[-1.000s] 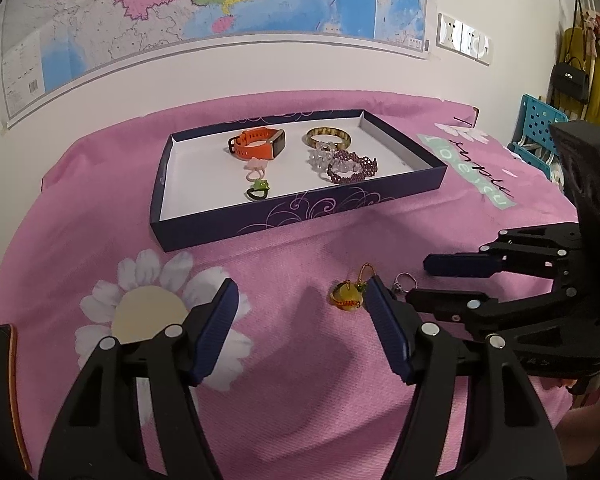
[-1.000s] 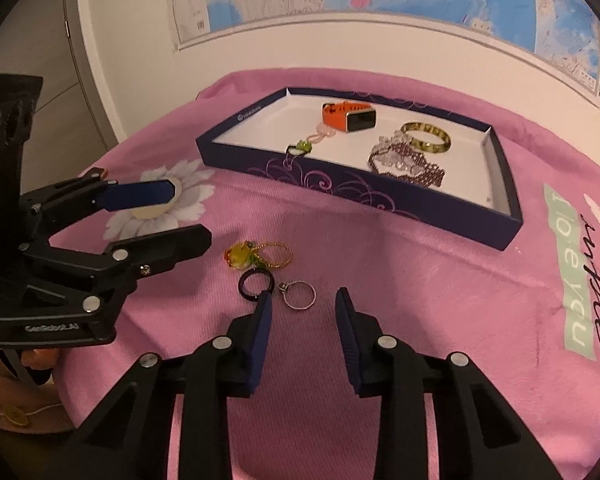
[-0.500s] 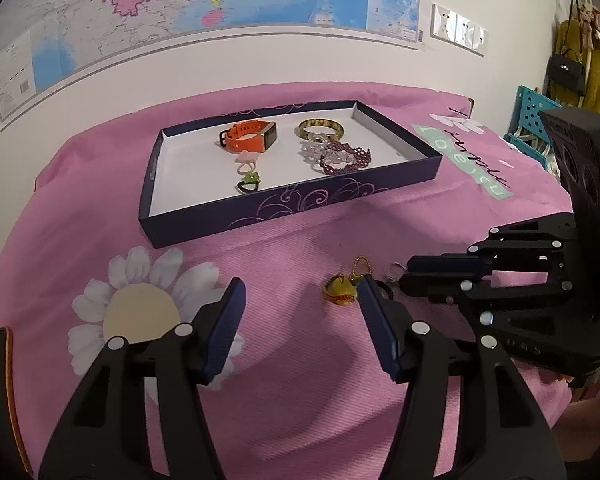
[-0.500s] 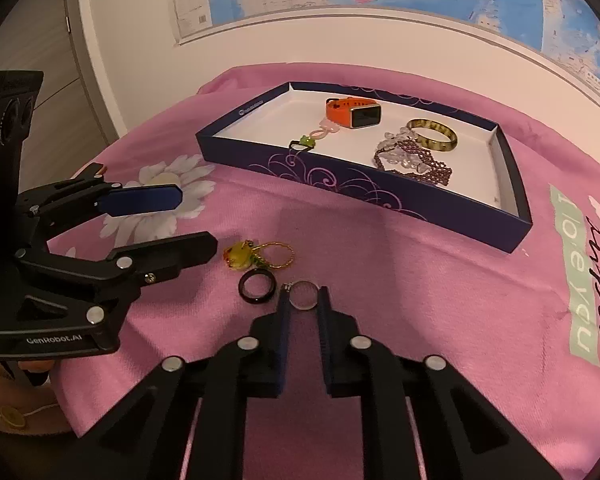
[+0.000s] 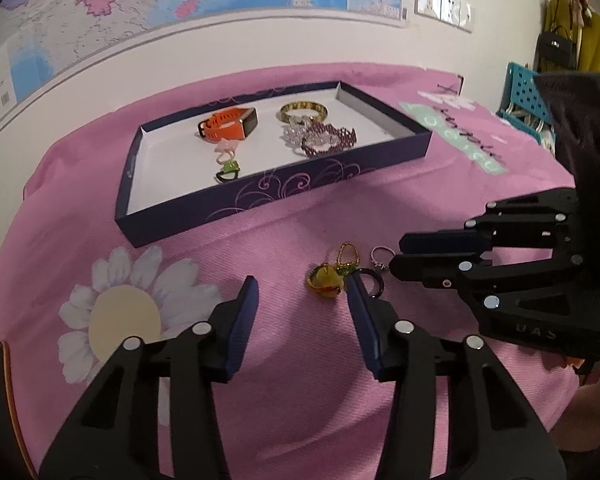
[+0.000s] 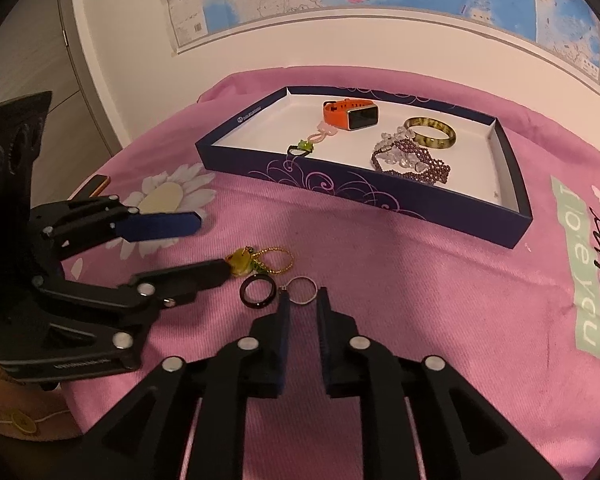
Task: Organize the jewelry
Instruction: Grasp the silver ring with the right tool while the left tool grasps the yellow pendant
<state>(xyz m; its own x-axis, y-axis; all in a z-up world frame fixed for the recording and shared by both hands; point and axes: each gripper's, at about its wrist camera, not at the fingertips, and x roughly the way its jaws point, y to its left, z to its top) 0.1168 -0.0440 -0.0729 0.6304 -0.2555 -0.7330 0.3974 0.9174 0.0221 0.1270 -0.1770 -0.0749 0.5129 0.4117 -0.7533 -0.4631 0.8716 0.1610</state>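
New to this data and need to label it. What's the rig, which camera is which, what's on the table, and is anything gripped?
There is no robot here. A person carries a two-finger gripper in each hand, and each gripper has a fisheye camera looking along its fingers. The left wrist view looks out over the left gripper, and the right wrist view over the right gripper. Each view also shows the other gripper from the side.

On the pink cloth stands a dark blue tray holding an orange watch, bracelets and some small pieces. In front of it lie a yellow ring, a black ring and a thin silver ring.

The left fingers have just been closing but are open, with nothing between them. The right fingers have just opened slightly, and the silver ring lies at their tips, not visibly clamped. Nothing is held.
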